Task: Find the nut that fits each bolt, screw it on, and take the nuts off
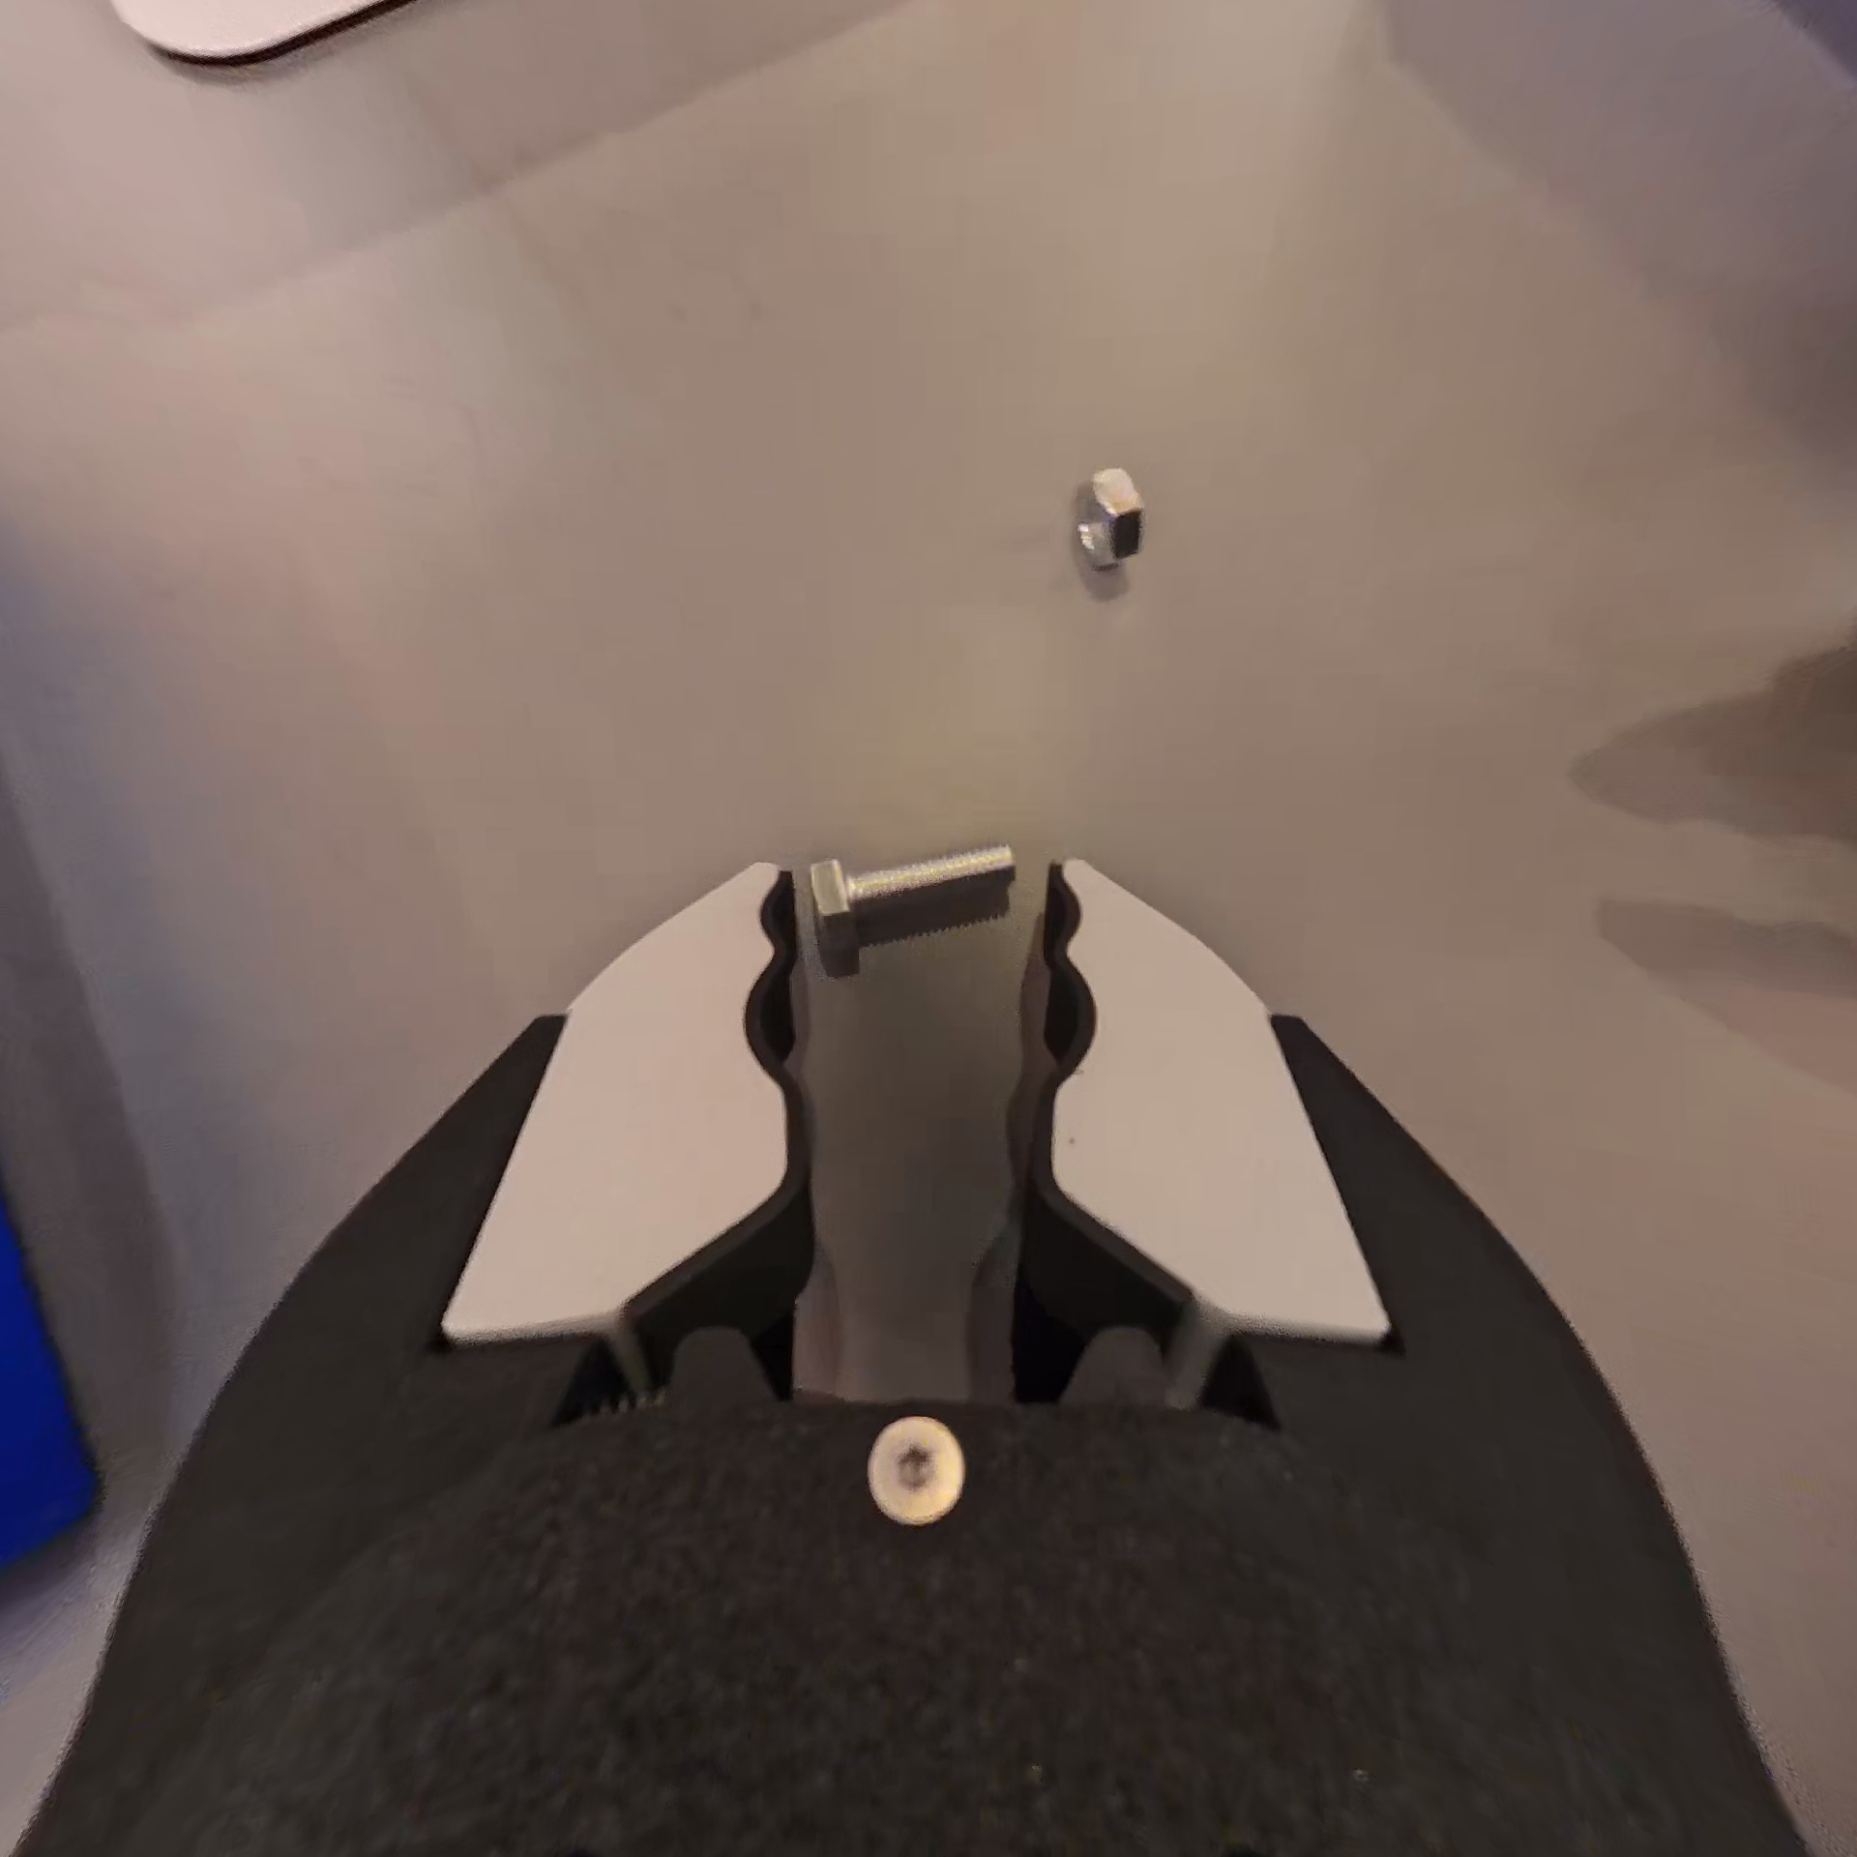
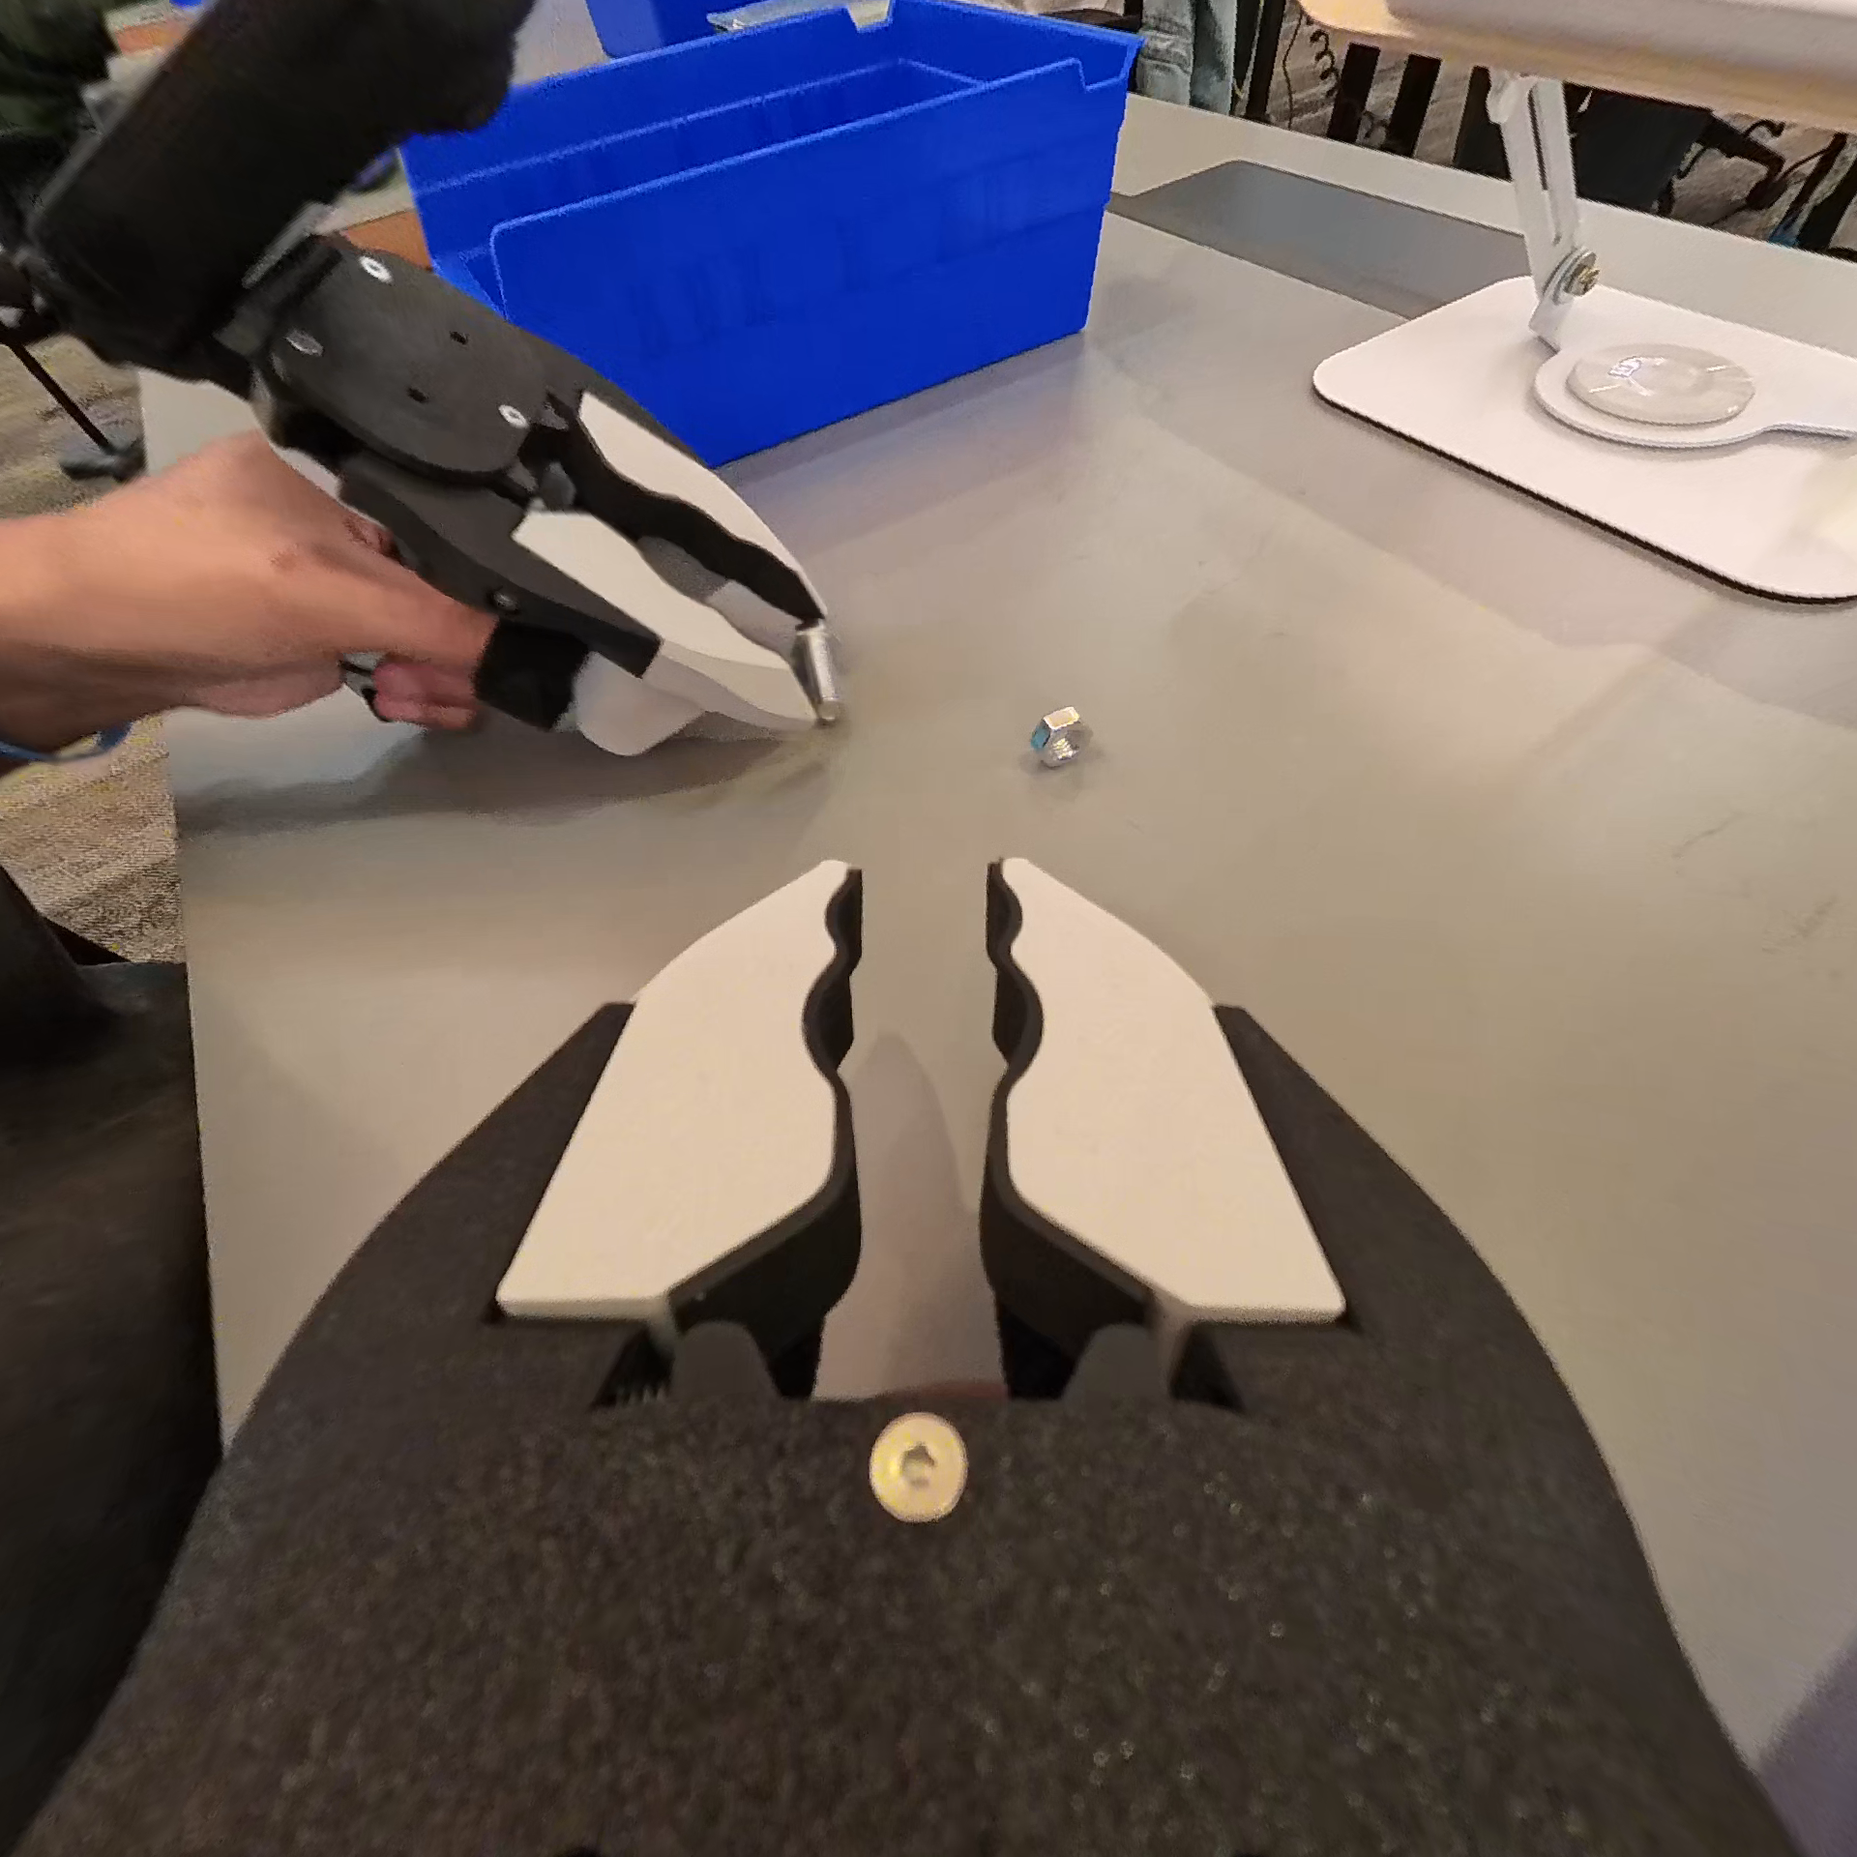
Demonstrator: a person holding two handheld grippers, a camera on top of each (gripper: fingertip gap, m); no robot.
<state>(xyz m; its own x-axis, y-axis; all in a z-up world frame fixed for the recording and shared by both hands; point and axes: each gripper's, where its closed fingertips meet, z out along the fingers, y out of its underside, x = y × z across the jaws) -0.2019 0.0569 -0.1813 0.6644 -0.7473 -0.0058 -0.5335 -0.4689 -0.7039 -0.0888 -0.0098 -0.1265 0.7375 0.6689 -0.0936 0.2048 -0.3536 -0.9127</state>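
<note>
The left gripper (image 1: 909, 894) stood open around the bolt (image 1: 894, 901), shank lying crosswise between its fingers; the right gripper (image 2: 924, 884), part-open and empty, sat nearer the nut (image 2: 1060, 737).

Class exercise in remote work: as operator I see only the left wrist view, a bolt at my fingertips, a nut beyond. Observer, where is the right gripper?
Observer: The right gripper is above the table, pointing just left of the nut, short of it.
Operator: Holding anything?
Observer: No, its jaws stand apart, nothing between them.
Operator: What is past the left gripper?
Observer: A blue bin stands on the table behind it.
</note>
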